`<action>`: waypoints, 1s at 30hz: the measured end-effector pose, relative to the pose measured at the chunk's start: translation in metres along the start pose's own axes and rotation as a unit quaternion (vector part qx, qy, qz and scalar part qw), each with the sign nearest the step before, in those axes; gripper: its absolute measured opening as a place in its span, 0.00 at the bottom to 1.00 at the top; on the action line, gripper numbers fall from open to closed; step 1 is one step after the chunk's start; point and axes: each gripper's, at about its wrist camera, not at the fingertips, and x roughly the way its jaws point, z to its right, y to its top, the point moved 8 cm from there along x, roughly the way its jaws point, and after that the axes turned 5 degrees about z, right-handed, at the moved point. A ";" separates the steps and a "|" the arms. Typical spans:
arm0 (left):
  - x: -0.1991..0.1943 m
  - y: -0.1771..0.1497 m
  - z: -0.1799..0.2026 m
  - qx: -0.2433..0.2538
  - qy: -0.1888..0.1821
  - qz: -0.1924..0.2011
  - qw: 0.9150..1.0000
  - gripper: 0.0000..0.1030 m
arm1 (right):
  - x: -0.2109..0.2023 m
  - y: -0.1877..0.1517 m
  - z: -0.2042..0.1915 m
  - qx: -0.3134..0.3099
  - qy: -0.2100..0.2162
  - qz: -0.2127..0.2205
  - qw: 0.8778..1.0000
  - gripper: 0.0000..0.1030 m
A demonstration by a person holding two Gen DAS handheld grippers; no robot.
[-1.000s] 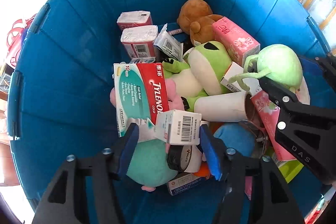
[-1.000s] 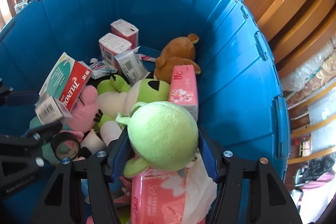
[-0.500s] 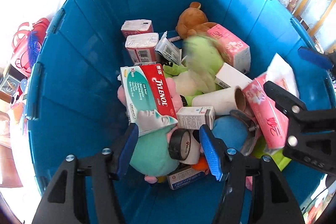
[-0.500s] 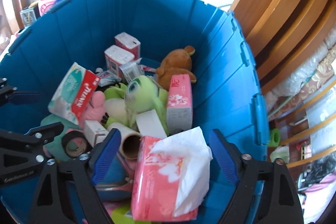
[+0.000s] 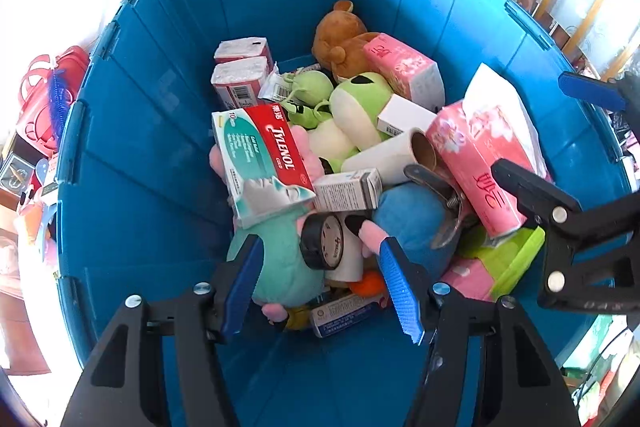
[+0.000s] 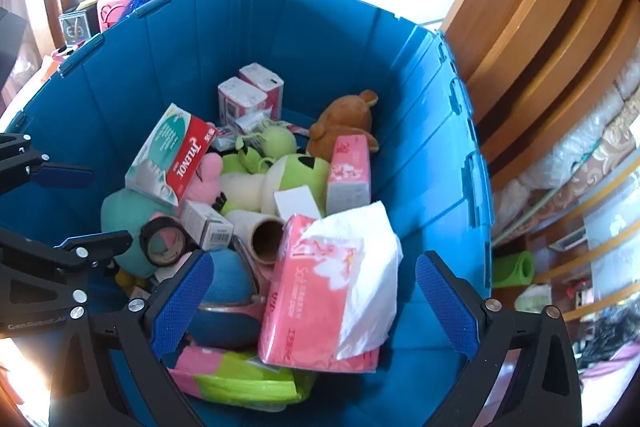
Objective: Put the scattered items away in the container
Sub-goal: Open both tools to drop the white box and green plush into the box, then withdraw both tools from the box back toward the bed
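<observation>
- The blue bin (image 5: pixel 160 155) holds a heaped pile; the Tylenol box (image 5: pixel 262 163) lies on top, toward its left wall.
- Just right of the Tylenol box sit a green plush (image 5: pixel 356 103), a cardboard tube (image 5: pixel 394 157) and a pink tissue pack (image 6: pixel 324 291).
- A brown teddy (image 6: pixel 344 125) rests behind the green plush, near the far wall.
- Bare blue floor shows along the near wall.
- The left gripper (image 5: pixel 320 287) hangs above the pile, fingers wide, holding nothing.
- The right gripper (image 6: pixel 316 299) has fingers spread wide either side of the tissue pack, apart from it.
</observation>
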 end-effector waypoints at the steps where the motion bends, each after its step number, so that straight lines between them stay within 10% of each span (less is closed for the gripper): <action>1: -0.001 -0.002 0.000 0.000 -0.001 0.000 1.000 0.58 | 0.000 -0.002 0.000 0.000 0.001 -0.001 1.000 0.99; 19: -0.087 -0.036 -0.034 0.003 -0.016 0.093 0.996 0.58 | -0.052 0.009 -0.049 0.022 0.017 0.064 0.998 0.99; 30: -0.159 -0.108 -0.183 -0.043 0.013 0.162 0.986 0.62 | -0.124 0.060 -0.187 0.041 0.036 0.150 0.987 1.00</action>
